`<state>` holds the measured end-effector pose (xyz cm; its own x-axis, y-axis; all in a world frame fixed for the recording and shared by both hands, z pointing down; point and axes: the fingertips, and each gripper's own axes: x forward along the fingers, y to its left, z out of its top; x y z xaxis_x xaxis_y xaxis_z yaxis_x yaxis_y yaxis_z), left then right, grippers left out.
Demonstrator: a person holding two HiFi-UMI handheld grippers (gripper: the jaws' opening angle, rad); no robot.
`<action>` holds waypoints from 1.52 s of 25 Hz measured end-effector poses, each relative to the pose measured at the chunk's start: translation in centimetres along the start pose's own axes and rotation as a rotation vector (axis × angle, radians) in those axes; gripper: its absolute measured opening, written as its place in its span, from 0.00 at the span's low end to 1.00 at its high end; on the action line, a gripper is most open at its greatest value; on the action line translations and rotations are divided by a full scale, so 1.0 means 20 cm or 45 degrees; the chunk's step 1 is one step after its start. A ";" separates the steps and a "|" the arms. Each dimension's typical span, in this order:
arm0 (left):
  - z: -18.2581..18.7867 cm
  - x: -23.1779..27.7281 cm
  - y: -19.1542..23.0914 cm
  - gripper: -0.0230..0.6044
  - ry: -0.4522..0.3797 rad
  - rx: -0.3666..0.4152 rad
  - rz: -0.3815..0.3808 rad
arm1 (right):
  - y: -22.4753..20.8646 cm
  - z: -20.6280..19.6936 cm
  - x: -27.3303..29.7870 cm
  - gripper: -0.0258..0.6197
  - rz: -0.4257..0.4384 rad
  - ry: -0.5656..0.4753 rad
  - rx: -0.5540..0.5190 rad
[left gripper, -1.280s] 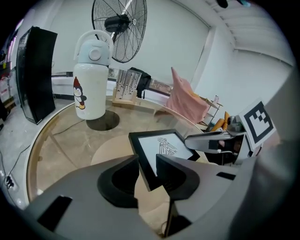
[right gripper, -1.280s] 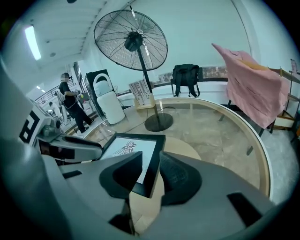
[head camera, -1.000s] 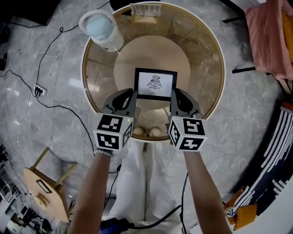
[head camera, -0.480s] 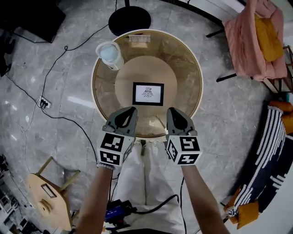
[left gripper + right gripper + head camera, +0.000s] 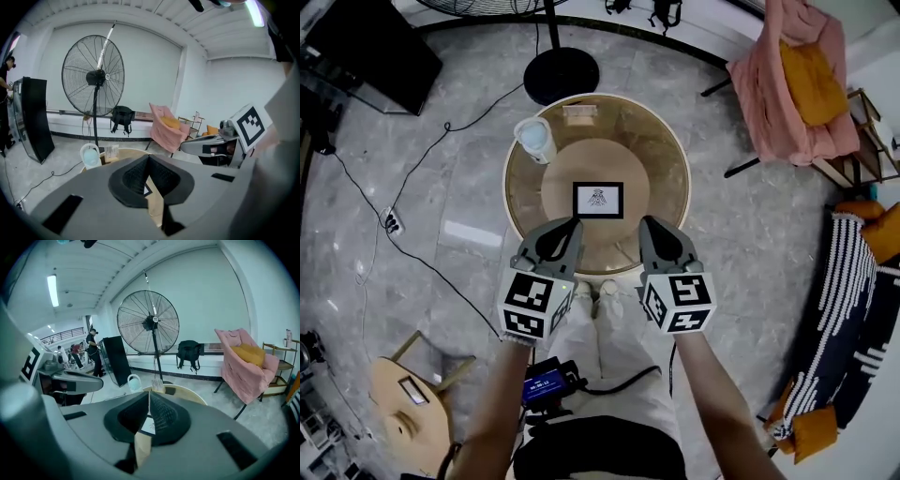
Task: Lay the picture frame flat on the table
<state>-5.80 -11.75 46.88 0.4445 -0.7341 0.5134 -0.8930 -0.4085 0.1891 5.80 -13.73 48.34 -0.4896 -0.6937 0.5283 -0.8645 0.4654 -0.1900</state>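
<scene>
The black picture frame with a white print lies flat at the middle of the round wooden table. Both grippers hang side by side, high over the table's near edge and clear of the frame. My left gripper is shut with nothing in it, and so is my right gripper. In the left gripper view the jaws meet in a closed seam, with a sliver of the frame far below them. The right gripper view shows the same closed seam above the frame.
A white jug-like appliance and a small card stand on the table's far side. A floor fan's base lies beyond it. A pink-draped chair stands at right, cables cross the floor at left, and a wooden stool is at lower left.
Both grippers have let go of the frame's sides and drawn back toward me with jaws shut. The view has risen, so table and frame look smaller and farther.
</scene>
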 end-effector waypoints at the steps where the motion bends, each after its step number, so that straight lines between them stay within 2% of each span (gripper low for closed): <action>1: 0.04 -0.03 -0.01 0.06 -0.017 0.005 0.004 | 0.01 0.04 -0.03 0.10 -0.002 -0.016 -0.007; 10: 0.38 -0.33 -0.09 0.06 -0.167 0.076 0.033 | 0.09 0.35 -0.33 0.10 0.005 -0.181 -0.054; 19: 0.67 -0.56 -0.19 0.06 -0.326 0.160 0.016 | 0.19 0.61 -0.56 0.10 0.032 -0.343 -0.140; 28: 0.78 -0.73 -0.26 0.06 -0.417 0.212 0.043 | 0.25 0.71 -0.72 0.10 0.066 -0.415 -0.194; 31: 0.77 -0.75 -0.26 0.06 -0.399 0.226 0.049 | 0.27 0.72 -0.74 0.10 0.081 -0.423 -0.196; 34: 0.73 -0.78 -0.27 0.06 -0.335 0.210 0.067 | 0.27 0.72 -0.76 0.10 0.093 -0.423 -0.187; 38: 0.75 -0.80 -0.28 0.06 -0.391 0.215 0.065 | 0.29 0.72 -0.78 0.10 0.100 -0.416 -0.196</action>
<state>-6.93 -5.84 25.02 0.4229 -0.8742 0.2384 -0.9017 -0.4321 0.0150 6.84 -8.06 27.14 -0.5860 -0.7798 0.2204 -0.8076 0.5844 -0.0795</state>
